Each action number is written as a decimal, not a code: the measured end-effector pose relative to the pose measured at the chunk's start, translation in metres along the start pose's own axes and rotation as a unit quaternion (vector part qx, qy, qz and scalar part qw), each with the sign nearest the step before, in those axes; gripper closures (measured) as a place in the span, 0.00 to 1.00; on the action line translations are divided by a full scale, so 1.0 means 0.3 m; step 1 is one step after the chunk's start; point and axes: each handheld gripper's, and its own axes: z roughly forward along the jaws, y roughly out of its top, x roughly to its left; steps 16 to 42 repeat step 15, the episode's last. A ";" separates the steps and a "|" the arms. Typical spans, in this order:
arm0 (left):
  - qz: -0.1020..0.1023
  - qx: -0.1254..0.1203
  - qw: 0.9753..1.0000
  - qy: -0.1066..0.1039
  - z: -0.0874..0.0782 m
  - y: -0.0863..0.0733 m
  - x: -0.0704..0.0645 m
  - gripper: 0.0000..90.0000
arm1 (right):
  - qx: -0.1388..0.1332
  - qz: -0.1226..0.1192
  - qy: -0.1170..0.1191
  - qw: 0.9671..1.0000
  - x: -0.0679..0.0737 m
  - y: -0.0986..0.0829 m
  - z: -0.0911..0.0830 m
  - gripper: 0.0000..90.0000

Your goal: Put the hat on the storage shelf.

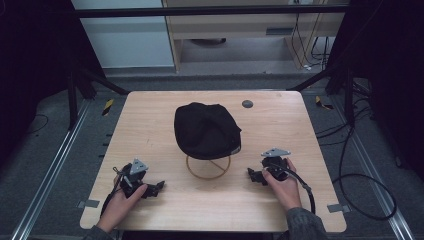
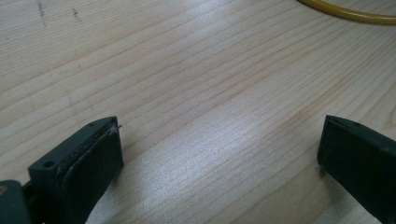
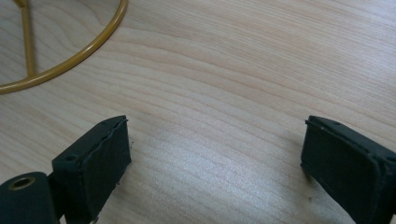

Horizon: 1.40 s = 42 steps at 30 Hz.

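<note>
A cap (image 1: 206,129) sits on top of a wire stand (image 1: 208,167) at the middle of the table (image 1: 280,125), with the stand's ring base lying on the tabletop just nearer the person. The left gripper (image 1: 159,186) rests near the front edge to the left of the stand, the right gripper (image 1: 251,175) to its right, both apart from it and facing inward. A small round disc (image 1: 247,104) lies behind the cap, toward the far right.

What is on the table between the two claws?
Between the left claw and right claw, the high view shows the gold ring stand holding the black cap, then bare wooden table.
</note>
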 end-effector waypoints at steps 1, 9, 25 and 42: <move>0.000 0.000 1.000 0.000 0.000 0.000 0.000 0.00 | -0.002 0.000 -0.003 1.000 0.002 -0.001 0.001 0.08; 0.000 0.000 1.000 0.000 0.000 0.000 0.000 0.00 | -0.005 -0.008 -0.016 1.000 0.020 -0.004 0.015 0.03; 0.002 0.001 1.000 -0.002 0.001 0.001 0.001 0.00 | -0.004 -0.005 -0.019 1.000 0.020 -0.014 0.004 0.03; 0.002 0.001 1.000 -0.002 0.001 0.001 0.001 0.00 | -0.004 -0.005 -0.019 1.000 0.020 -0.014 0.004 0.03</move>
